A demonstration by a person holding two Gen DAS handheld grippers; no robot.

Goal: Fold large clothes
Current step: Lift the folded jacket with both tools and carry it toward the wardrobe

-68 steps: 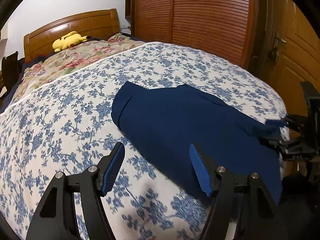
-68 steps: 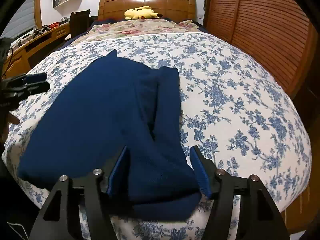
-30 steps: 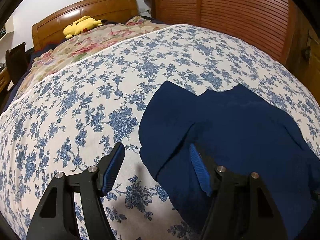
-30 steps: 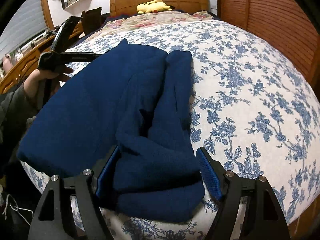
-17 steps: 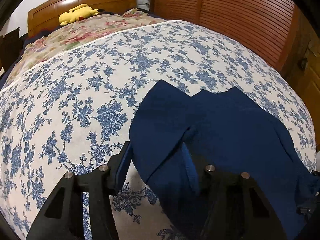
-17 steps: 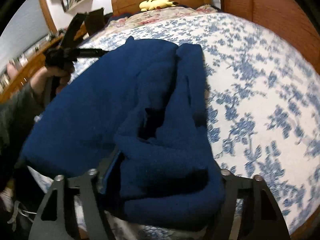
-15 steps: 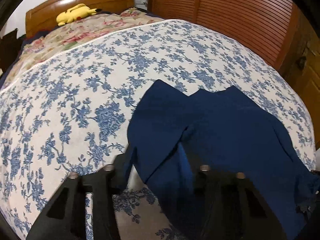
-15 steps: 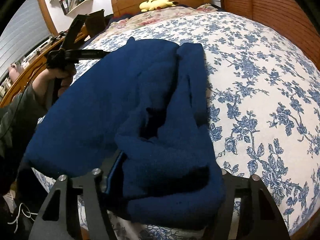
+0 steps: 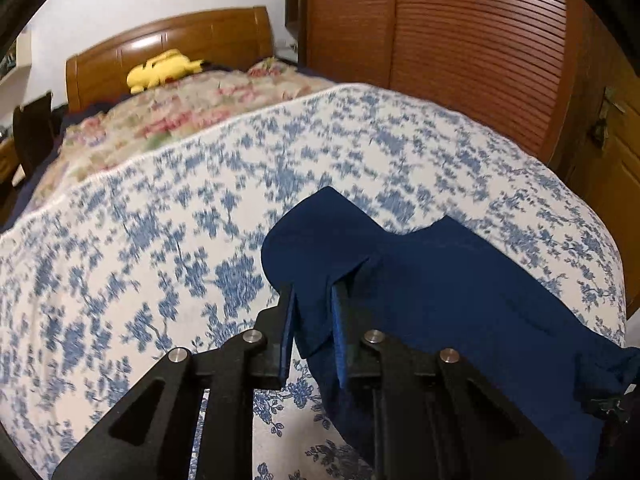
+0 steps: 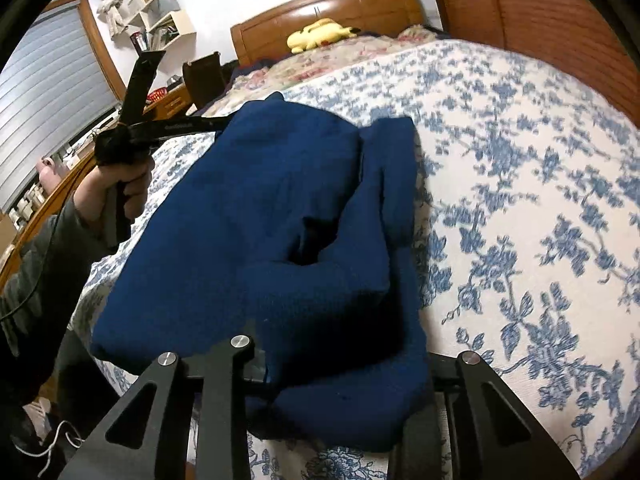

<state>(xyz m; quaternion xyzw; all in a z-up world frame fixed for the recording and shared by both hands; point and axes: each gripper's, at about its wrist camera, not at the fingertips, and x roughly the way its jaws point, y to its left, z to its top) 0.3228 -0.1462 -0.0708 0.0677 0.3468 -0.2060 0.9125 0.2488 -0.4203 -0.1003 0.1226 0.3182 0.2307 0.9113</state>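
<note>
A navy blue garment (image 9: pixel 460 288) lies on the flowered bedspread (image 9: pixel 160 240) near the bed's foot. My left gripper (image 9: pixel 313 286) is closing, with a fold of the garment's near-left edge pinched between its blue pads and lifted a little. In the right wrist view the garment (image 10: pixel 260 200) is bunched at its near end. That thick roll fills my right gripper (image 10: pixel 344 360), whose jaws are closing; the cloth hides its fingertips. The left gripper (image 10: pixel 224 122) also shows there, held by a person's hand (image 10: pixel 120 184) at the garment's far left corner.
A yellow plush toy (image 9: pixel 164 68) lies by the wooden headboard (image 9: pixel 180 40), with a floral quilt (image 9: pixel 180 112) below it. Louvred wardrobe doors (image 9: pixel 460 60) run along the bed's right side. A wooden desk (image 10: pixel 48 200) and wall shelves (image 10: pixel 160 24) stand to the left.
Both grippers' jaws have come together on the navy garment. The left gripper has risen and lifted the garment's edge off the bedspread. The right gripper has stayed about where it was.
</note>
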